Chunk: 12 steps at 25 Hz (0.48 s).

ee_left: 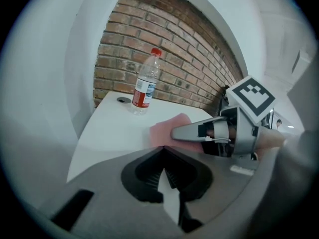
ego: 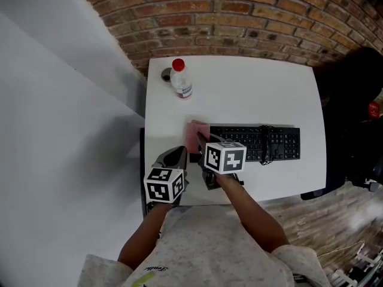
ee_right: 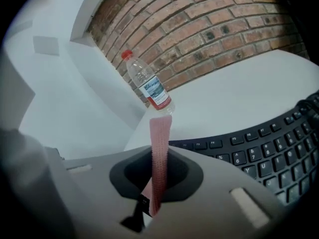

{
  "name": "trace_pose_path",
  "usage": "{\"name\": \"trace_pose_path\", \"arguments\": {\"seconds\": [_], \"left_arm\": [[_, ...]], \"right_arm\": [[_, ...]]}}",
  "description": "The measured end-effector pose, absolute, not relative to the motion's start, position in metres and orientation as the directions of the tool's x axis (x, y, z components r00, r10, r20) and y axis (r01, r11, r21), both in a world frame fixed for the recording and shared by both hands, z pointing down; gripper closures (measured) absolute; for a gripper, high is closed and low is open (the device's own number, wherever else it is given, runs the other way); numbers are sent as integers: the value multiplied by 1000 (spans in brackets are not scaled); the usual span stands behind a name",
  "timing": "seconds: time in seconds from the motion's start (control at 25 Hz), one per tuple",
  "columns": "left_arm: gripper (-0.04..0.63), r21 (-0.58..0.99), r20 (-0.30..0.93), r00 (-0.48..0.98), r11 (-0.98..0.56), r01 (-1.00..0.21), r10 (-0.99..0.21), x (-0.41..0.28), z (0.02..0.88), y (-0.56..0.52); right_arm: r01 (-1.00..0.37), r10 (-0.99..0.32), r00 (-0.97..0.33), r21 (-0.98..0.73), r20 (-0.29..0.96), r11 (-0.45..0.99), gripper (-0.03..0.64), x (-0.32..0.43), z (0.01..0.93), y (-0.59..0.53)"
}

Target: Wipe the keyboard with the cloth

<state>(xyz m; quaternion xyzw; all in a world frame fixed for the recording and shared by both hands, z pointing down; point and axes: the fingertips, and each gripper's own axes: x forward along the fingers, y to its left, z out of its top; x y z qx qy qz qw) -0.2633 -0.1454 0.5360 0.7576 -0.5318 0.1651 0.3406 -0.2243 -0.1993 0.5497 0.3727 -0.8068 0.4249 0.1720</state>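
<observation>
A black keyboard [ego: 257,142] [ee_right: 269,148] lies on the white table [ego: 239,88]. A pink cloth [ego: 196,133] [ee_left: 167,128] [ee_right: 159,148] hangs at the keyboard's left end, and my right gripper [ego: 202,137] [ee_right: 159,156] is shut on it; the cloth stands edge-on between the jaws. In the left gripper view the right gripper [ee_left: 175,132] reaches in from the right over the cloth. My left gripper [ego: 178,154] [ee_left: 163,151] sits just left of it near the table's front edge, jaws shut with nothing in them.
A clear water bottle [ego: 181,79] [ee_left: 144,83] [ee_right: 149,86] with a red cap stands at the back left, beside a small dark round object [ego: 166,74]. A black cable [ego: 265,142] crosses the keyboard. A brick wall [ego: 251,11] is behind; a black chair [ego: 353,118] stands to the right.
</observation>
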Motion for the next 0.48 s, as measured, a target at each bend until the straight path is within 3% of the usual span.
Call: {"name": "trace_pose_path", "arguments": {"seconds": [0.48], "left_arm": [[601, 371, 573, 494, -330, -868, -654, -255, 531, -143]], "right_arm": [[-841, -548, -541, -433, 638, 325, 594, -209, 552, -202]]}}
